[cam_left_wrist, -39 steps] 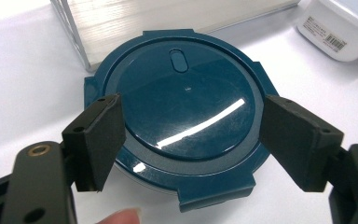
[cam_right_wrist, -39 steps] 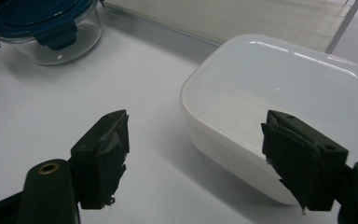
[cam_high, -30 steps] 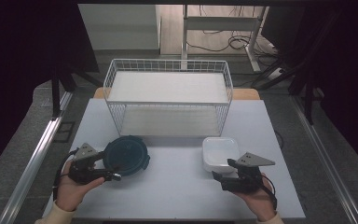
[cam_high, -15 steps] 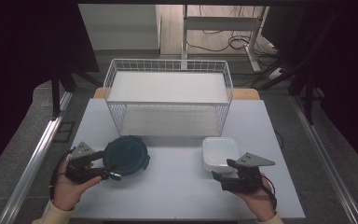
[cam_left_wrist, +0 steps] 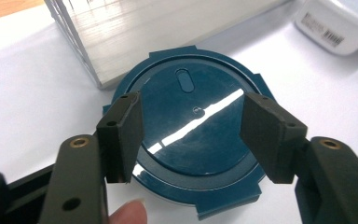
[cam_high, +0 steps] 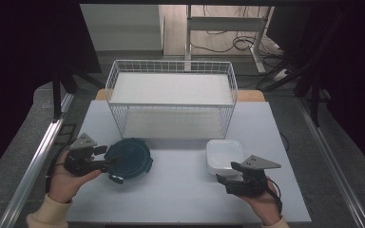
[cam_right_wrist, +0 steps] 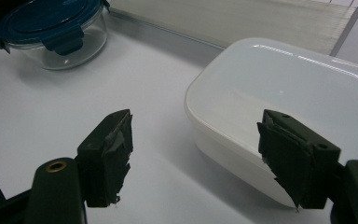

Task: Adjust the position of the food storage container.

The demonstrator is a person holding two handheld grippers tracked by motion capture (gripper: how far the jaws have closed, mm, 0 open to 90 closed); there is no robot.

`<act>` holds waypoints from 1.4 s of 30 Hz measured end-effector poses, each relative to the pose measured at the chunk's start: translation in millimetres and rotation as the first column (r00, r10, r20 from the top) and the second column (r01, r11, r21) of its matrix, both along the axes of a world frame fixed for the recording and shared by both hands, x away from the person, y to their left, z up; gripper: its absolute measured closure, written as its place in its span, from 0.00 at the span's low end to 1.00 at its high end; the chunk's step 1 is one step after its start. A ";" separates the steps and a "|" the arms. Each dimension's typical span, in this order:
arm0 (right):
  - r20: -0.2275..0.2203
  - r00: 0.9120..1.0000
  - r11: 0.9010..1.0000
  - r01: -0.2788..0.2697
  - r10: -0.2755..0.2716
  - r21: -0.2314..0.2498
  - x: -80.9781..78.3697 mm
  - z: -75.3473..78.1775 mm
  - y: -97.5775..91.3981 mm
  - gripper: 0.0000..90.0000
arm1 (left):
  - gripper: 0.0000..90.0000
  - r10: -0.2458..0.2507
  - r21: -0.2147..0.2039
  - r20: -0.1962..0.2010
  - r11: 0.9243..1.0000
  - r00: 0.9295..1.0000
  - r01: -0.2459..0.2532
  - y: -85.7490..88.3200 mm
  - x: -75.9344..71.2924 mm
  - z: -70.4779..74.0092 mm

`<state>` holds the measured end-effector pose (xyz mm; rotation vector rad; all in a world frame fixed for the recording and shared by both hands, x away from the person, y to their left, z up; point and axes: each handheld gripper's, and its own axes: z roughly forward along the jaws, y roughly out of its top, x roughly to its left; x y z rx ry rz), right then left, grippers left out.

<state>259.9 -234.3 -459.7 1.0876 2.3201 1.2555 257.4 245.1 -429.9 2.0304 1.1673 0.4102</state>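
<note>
High view shows a person at a white bench [cam_high: 180, 190] with a pair of tongs in each hand and a white wire basket [cam_high: 171, 102] standing at the far side. By the look of it the work is to get two food containers into that basket, and it has barely begun: both containers sit on the bench in front of the basket, and the basket holds neither of them.

The left tongs [cam_high: 105, 164] sit at the near-left edge of the round glass container with the dark teal clip lid [cam_high: 129, 158]. In the left gripper view their jaws hover over the lid [cam_left_wrist: 193, 135], one to each side and apart from it; they have just been closing, yet the pads press on nothing and nothing is gripped.

The right tongs [cam_high: 224, 180] rest just short of the white rectangular container [cam_high: 225, 155], which lies right of the teal one and well apart from it. In the right gripper view the jaws stand apart, with one near corner of the white container [cam_right_wrist: 279, 112] just ahead of them, ungripped.

Left to do, as I judge it: clamp each container, lift it, carry it over the basket's rim and set it down inside.
</note>
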 end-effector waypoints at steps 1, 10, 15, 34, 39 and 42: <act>0.000 1.000 1.000 0.000 0.000 0.000 0.0 0.0 0.0 0.29 | 0.45 0.000 0.000 0.000 1.000 1.000 0.000 0.0 0.0 0.0; -0.003 1.000 1.000 0.005 -0.005 0.001 0.4 -1.3 0.2 0.29 | 0.55 0.051 0.033 -0.048 0.998 0.998 -0.049 20.7 28.2 -0.7; -0.009 1.000 1.000 0.004 -0.005 -0.003 1.0 -2.9 1.1 0.29 | 0.71 0.057 0.043 -0.090 0.998 0.994 -0.054 29.7 43.2 -6.7; -0.004 1.000 1.000 0.003 -0.003 -0.002 0.1 -3.8 3.4 0.28 | 1.00 0.053 0.091 -0.293 0.995 0.955 -0.027 41.4 95.5 -49.4; -0.002 1.000 1.000 0.011 -0.011 0.001 0.8 -3.9 1.8 0.28 | 1.00 0.027 0.099 -0.307 0.995 0.951 0.003 39.1 99.3 -53.6; 0.003 1.000 1.000 0.015 -0.015 0.004 0.4 -3.6 1.9 0.28 | 1.00 0.021 0.084 -0.306 0.996 0.952 0.005 36.8 99.7 -54.6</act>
